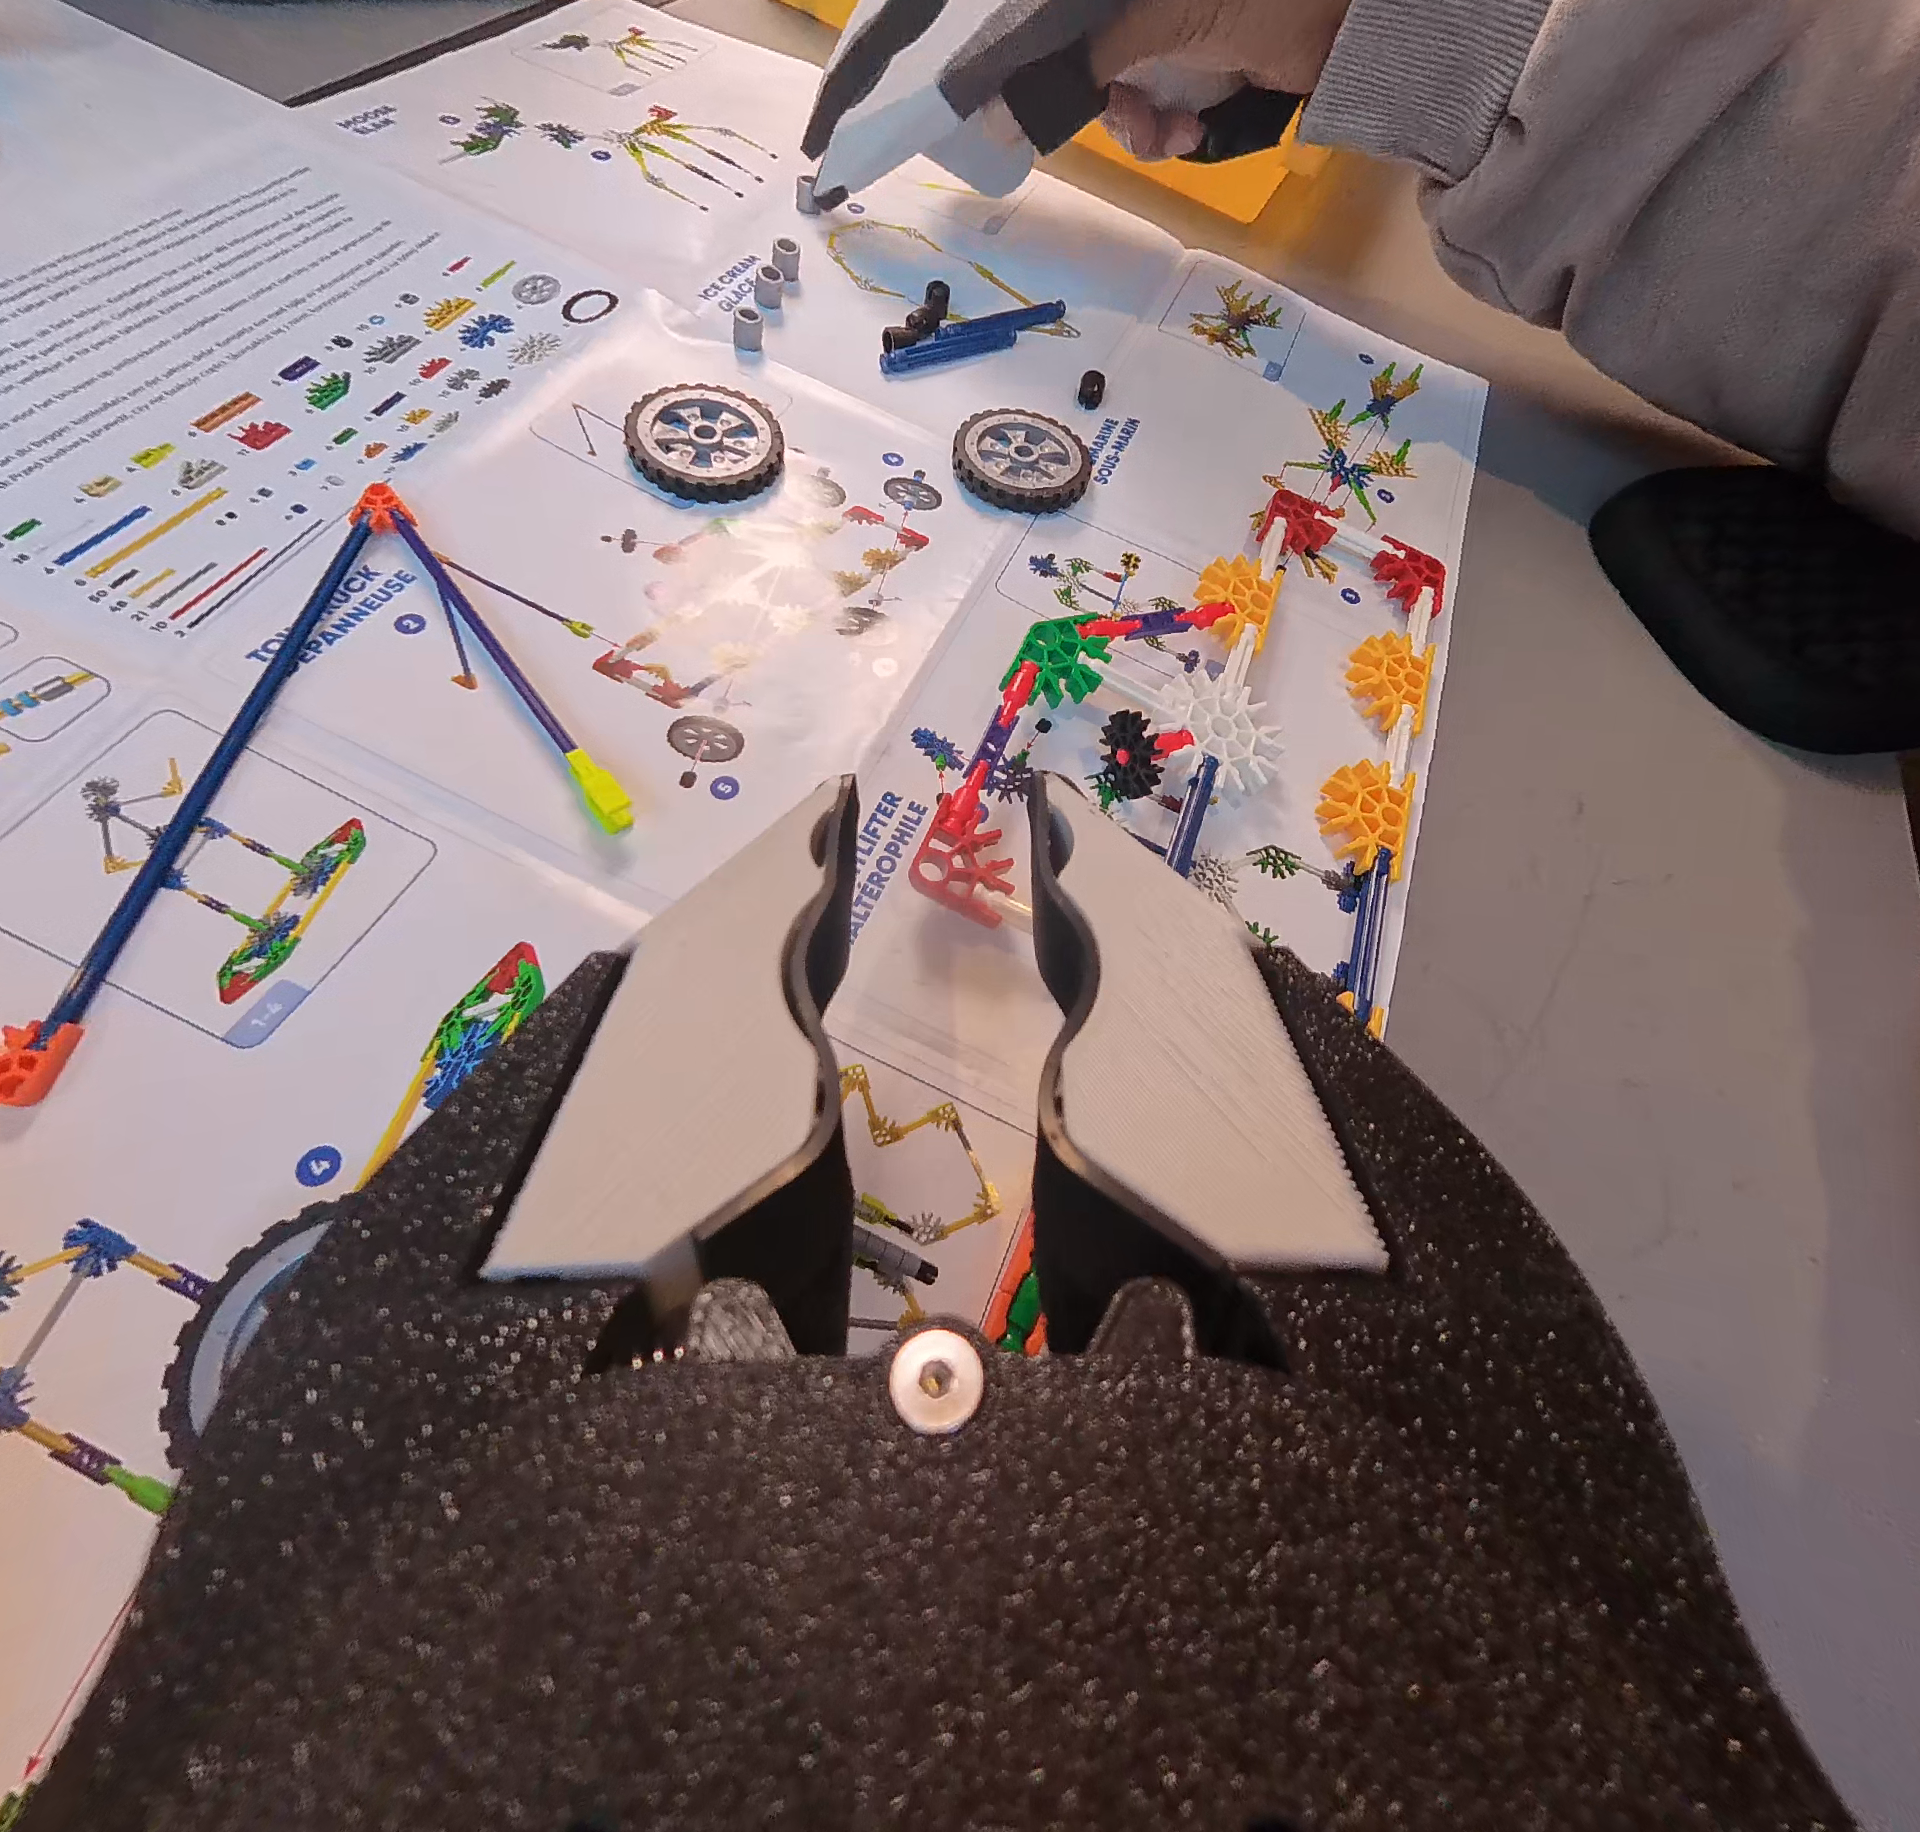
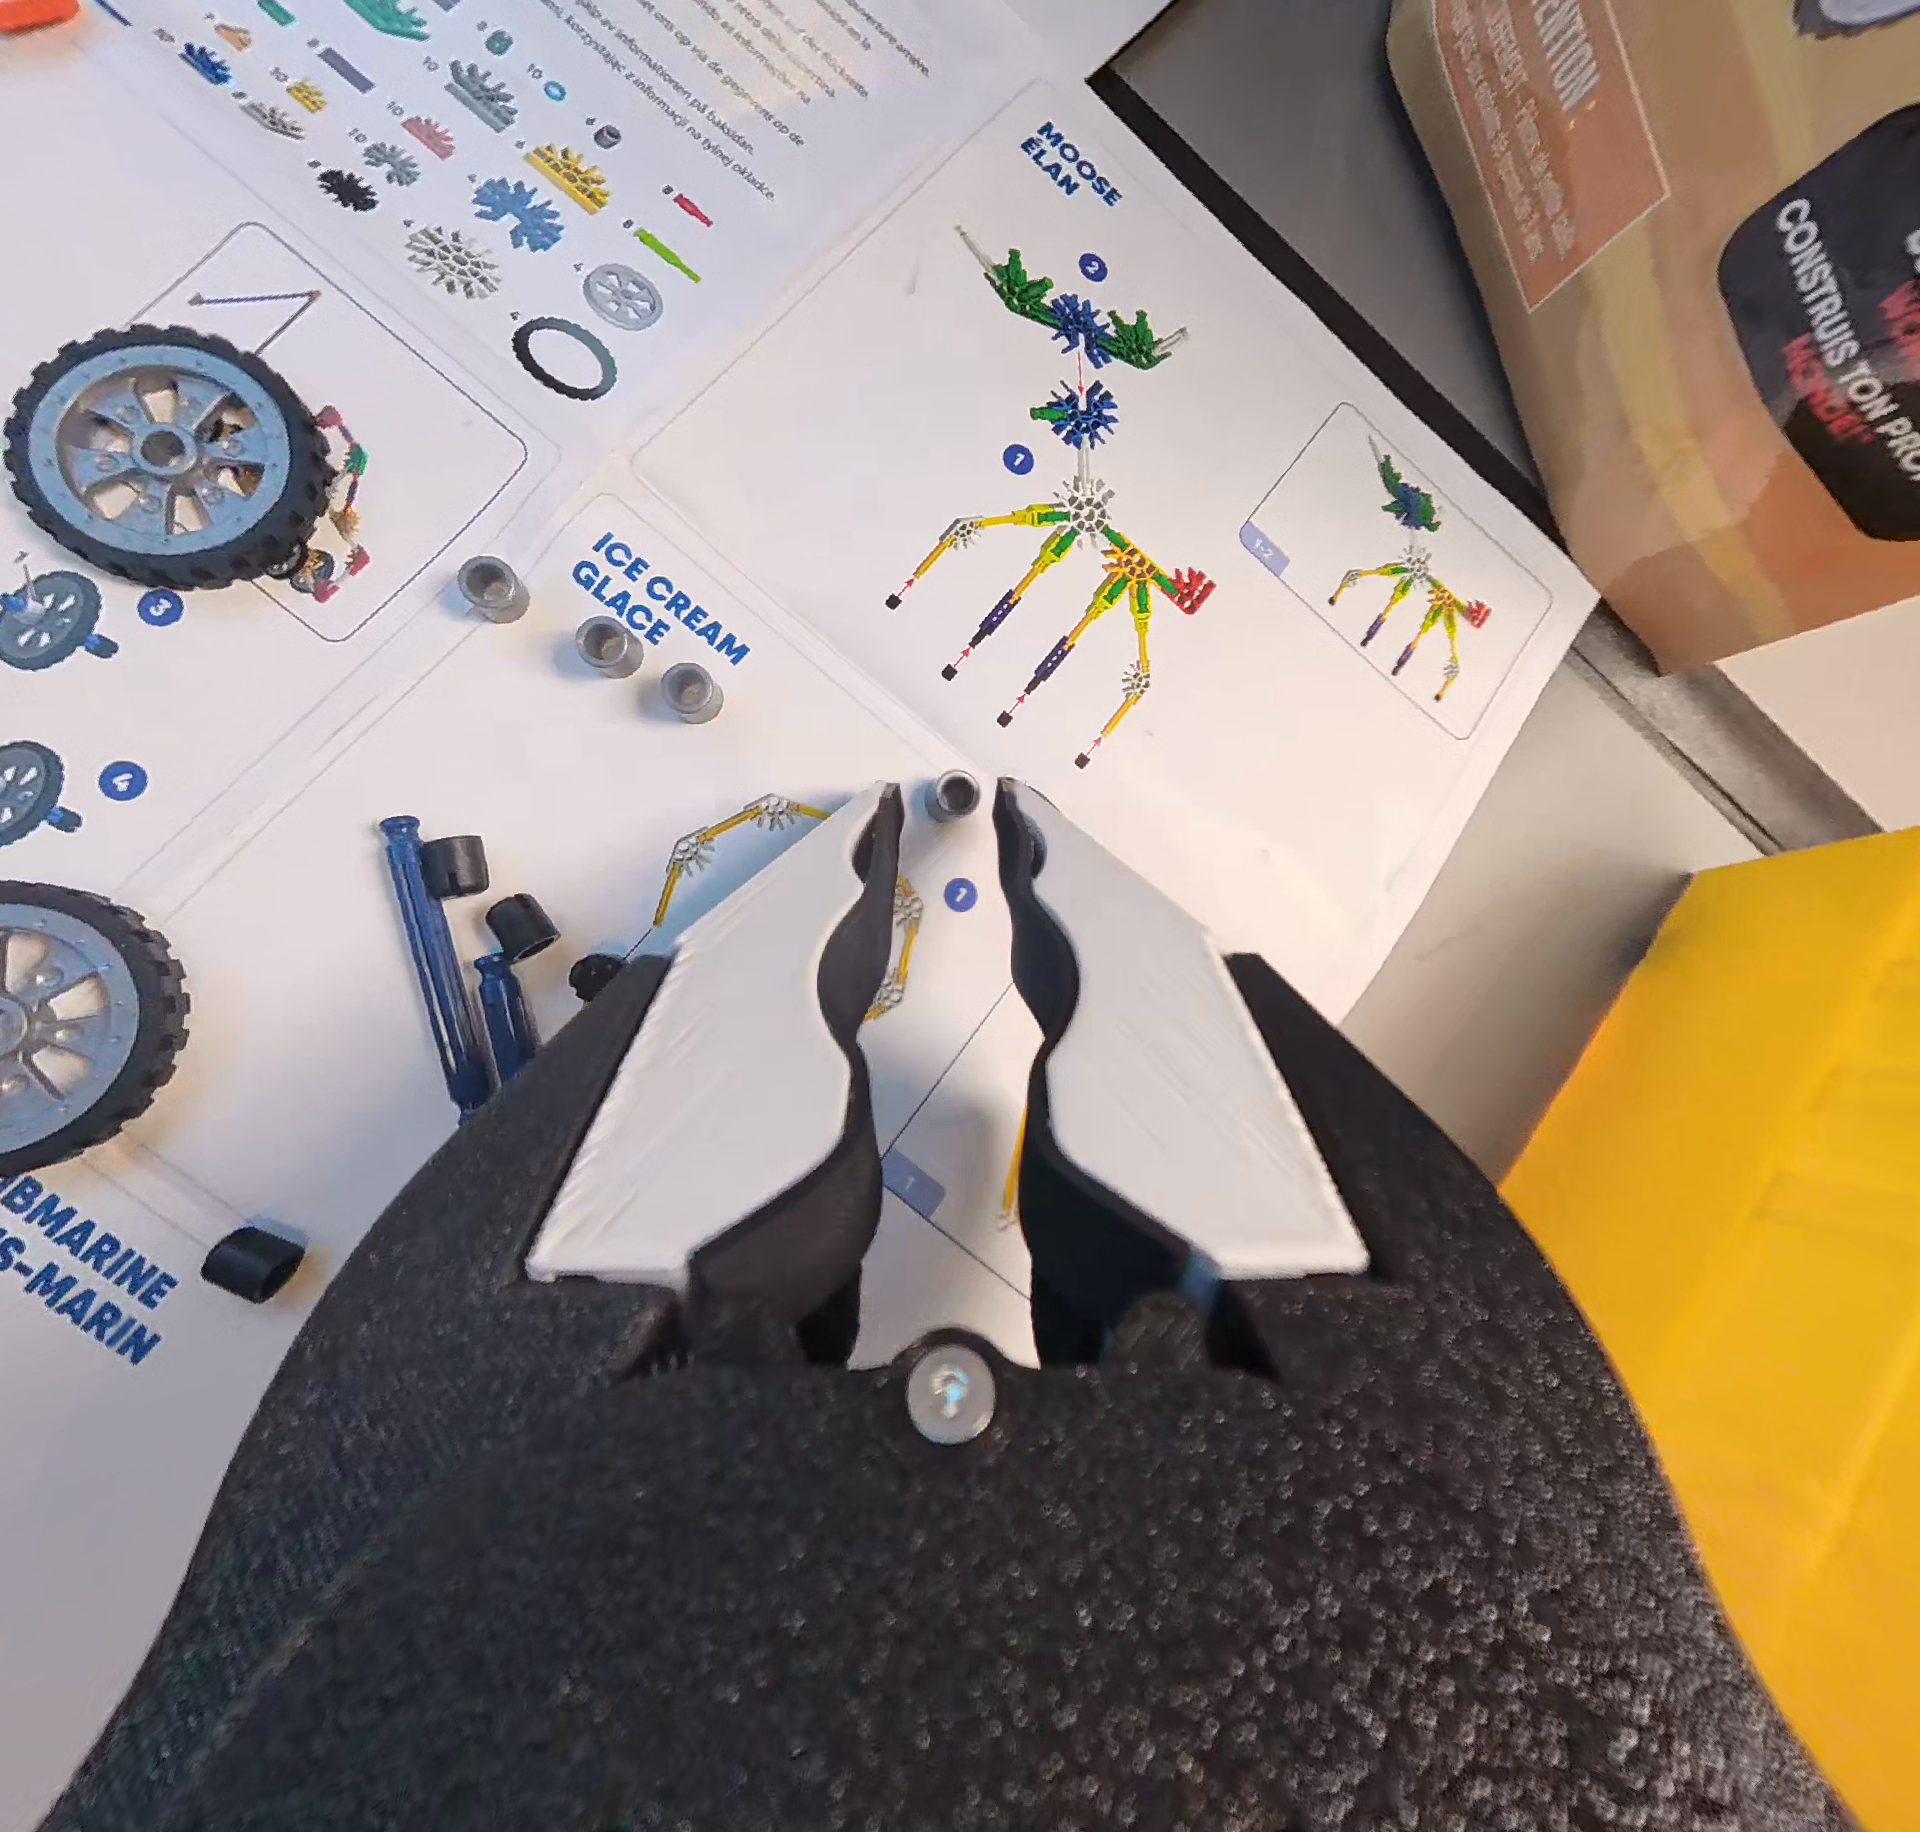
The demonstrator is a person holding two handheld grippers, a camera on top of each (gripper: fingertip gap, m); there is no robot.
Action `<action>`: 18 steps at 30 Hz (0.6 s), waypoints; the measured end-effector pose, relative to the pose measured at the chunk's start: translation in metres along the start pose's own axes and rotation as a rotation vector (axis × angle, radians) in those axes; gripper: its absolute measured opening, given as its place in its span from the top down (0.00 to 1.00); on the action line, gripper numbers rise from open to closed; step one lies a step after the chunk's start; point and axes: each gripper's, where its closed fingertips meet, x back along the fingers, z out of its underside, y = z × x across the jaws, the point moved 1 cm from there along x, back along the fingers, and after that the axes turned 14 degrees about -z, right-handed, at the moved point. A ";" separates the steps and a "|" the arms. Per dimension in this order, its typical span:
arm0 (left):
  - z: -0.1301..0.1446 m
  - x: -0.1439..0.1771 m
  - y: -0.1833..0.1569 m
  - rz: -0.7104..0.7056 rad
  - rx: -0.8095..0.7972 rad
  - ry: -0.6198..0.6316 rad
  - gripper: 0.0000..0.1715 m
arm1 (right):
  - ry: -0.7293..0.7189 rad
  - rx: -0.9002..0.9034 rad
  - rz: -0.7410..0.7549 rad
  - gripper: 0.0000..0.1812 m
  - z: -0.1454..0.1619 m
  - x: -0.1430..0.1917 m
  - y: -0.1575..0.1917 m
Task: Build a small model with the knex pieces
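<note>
Betw. R gripper (image 2: 943, 795) tips: small grey, prob. hollow sleeve (image 2: 952, 795)

A small grey spacer (image 2: 952, 796) stands upright on the instruction sheet (image 2: 810, 494), between my right gripper's (image 2: 945, 803) parted fingertips.

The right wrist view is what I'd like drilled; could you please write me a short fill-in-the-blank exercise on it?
1. Between the right gripper's tips stands a small ___ sleeve.
2. Three more grey sleeves stand in a ___.
3. The box to the right is ___.
4. The wheel has a ___ tyre.

Missing: grey; row; yellow; black
</note>
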 end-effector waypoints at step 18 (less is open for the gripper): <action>0.000 0.000 0.000 -0.003 -0.004 0.002 0.82 | -0.040 0.033 -0.105 0.91 -0.005 -0.009 0.028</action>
